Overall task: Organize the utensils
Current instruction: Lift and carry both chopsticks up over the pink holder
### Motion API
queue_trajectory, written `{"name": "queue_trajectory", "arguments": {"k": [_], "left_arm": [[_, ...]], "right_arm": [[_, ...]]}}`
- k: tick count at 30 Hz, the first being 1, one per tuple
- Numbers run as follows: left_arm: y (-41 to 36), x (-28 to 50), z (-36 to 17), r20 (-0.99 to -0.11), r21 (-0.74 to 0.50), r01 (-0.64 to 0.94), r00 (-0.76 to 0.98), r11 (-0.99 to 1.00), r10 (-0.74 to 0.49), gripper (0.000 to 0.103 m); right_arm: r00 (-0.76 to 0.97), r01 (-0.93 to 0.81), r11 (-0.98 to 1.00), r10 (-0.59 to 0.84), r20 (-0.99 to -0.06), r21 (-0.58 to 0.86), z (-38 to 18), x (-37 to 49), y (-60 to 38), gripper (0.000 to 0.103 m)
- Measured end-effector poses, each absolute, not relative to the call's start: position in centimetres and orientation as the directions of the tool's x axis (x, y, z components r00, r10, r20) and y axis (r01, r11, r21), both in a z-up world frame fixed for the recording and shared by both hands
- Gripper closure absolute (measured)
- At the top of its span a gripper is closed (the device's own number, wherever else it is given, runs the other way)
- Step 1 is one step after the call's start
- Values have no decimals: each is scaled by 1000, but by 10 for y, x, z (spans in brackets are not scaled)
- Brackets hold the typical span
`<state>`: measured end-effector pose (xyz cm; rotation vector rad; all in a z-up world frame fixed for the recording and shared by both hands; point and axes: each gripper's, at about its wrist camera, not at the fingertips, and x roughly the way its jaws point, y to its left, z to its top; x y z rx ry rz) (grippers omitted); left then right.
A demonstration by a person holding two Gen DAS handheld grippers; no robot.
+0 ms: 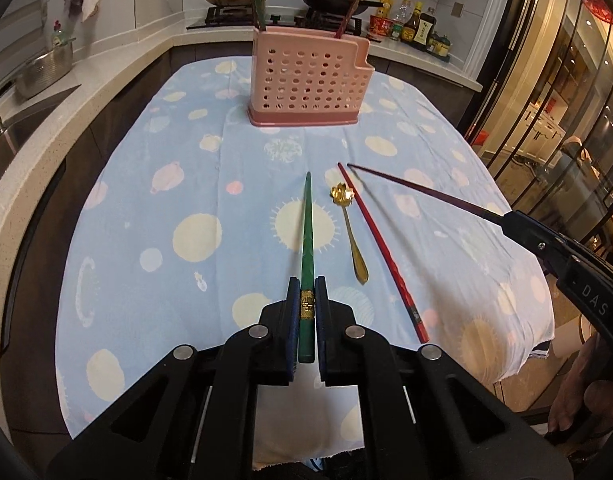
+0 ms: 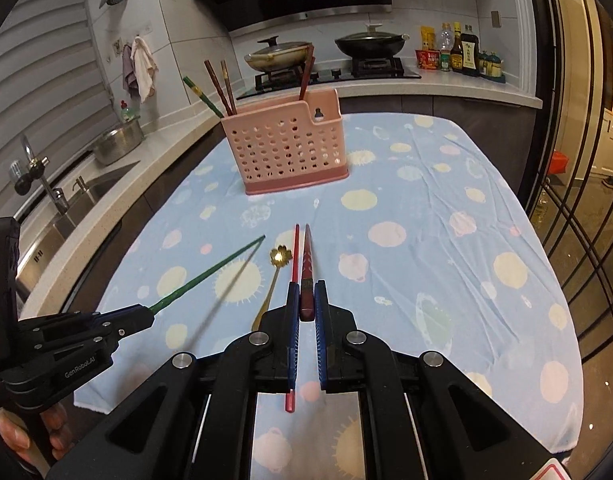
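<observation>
We see the left gripper [image 1: 306,300] clamped on a green chopstick [image 1: 307,232]. The stick is dark green with a carved, scaly surface and a gold band near its thick end, and the blue pads press just on this band. Its thin tip points forward toward the pink holder [image 1: 308,80], and in the right view the stick is lifted off the cloth [image 1: 146,208] and throws a shadow on it.

The right gripper [image 2: 306,304] is closed on a dark red chopstick [image 2: 307,256]. This one is maroon with a twisted pattern, and its tip also points to the holder.

On the cloth between the two held sticks lie a gold spoon [image 1: 348,228] with a flower-shaped bowl and a brighter red chopstick [image 1: 380,252], side by side. We cannot tell if they touch.

The holder stands upright at the far part of the table. It is pink, with round holes in its wall and a darker base. In its left part stand a green stick and two brown ones, and in the right part one dark red stick, all leaning.
</observation>
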<state>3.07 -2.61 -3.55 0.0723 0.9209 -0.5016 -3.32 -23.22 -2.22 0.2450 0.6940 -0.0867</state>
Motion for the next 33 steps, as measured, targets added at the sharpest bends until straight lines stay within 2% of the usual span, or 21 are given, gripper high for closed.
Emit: {"name": "queue_trajectory", "arguments": {"k": [22, 33], "left_arm": [[-51, 99, 84, -580, -110, 451, 694, 886, -426, 96], [-71, 146, 161, -443, -102, 457, 775, 884, -451, 96]], "right_arm": [[881, 122, 972, -14, -472, 199, 76, 15, -256, 96], [936, 78, 970, 9, -353, 230, 137, 66, -273, 96]]}}
